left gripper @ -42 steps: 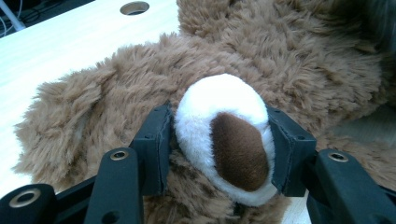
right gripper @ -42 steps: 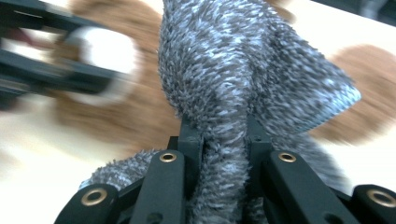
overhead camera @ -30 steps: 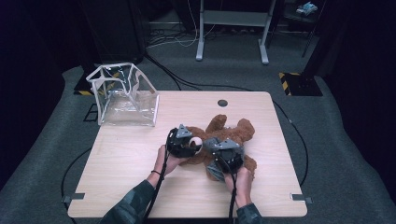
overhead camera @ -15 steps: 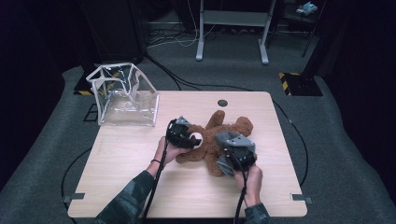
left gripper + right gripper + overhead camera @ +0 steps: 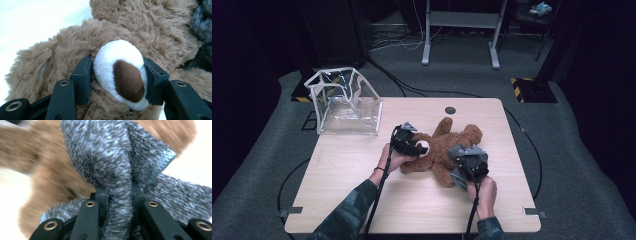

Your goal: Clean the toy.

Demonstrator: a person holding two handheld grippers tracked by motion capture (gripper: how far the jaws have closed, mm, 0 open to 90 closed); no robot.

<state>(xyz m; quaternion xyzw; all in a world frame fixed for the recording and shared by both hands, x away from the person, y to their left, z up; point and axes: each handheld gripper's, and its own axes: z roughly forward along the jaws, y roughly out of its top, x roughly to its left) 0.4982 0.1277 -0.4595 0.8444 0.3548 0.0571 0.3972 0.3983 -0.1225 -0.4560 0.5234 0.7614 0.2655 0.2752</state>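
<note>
A brown teddy bear (image 5: 447,150) lies on the wooden table (image 5: 362,165) in the high view. My left gripper (image 5: 414,146) is at its head, and in the left gripper view its jaws press both sides of the bear's white muzzle (image 5: 120,72) with the brown nose. My right gripper (image 5: 464,172) sits at the bear's lower right side. In the right gripper view it is shut on a bunched fold of grey terry cloth (image 5: 117,170), with the blurred brown teddy bear (image 5: 50,177) behind.
A clear plastic bag with white edging (image 5: 344,102) stands open at the table's back left corner. A dark round hole (image 5: 450,110) marks the table's far edge. Black cables trail from both grippers toward the near edge.
My right gripper has moved rightward and a little toward the near edge with the grey cloth. The left gripper has shifted slightly along the bear's head, still clamped on it.
</note>
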